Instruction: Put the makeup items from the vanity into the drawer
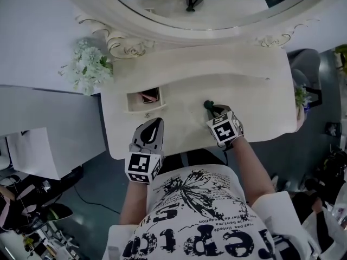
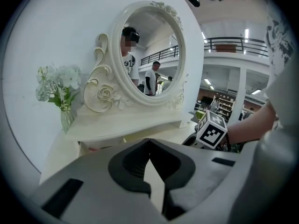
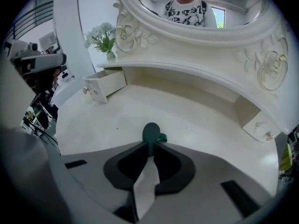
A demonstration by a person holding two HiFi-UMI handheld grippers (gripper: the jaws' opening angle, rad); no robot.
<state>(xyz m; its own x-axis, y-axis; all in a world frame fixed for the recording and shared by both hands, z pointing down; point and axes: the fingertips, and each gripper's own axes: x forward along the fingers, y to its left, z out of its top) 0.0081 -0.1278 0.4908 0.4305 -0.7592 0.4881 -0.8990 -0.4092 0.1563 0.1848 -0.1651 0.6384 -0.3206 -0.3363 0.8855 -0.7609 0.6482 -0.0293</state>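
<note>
Fingers of the right gripper point(image 3: 150, 147) are pinching a small dark-green makeup item point(image 3: 151, 133) on the cream worktop point(image 3: 210, 118). The left gripper point(image 2: 149, 140) is hanging closed, empty. A pink item point(image 1: 149, 97) is already lying in the open white drawer point(image 1: 132, 103).

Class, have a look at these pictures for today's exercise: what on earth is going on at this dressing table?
A person is working at a white vanity with a gripper in each hand. The right gripper has its jaws pinched on a small dark green makeup item, down on the vanity top, right of the middle. The left gripper is shut and empty, near the front edge, just below the small open drawer. A pink item already lies in that drawer.
</note>
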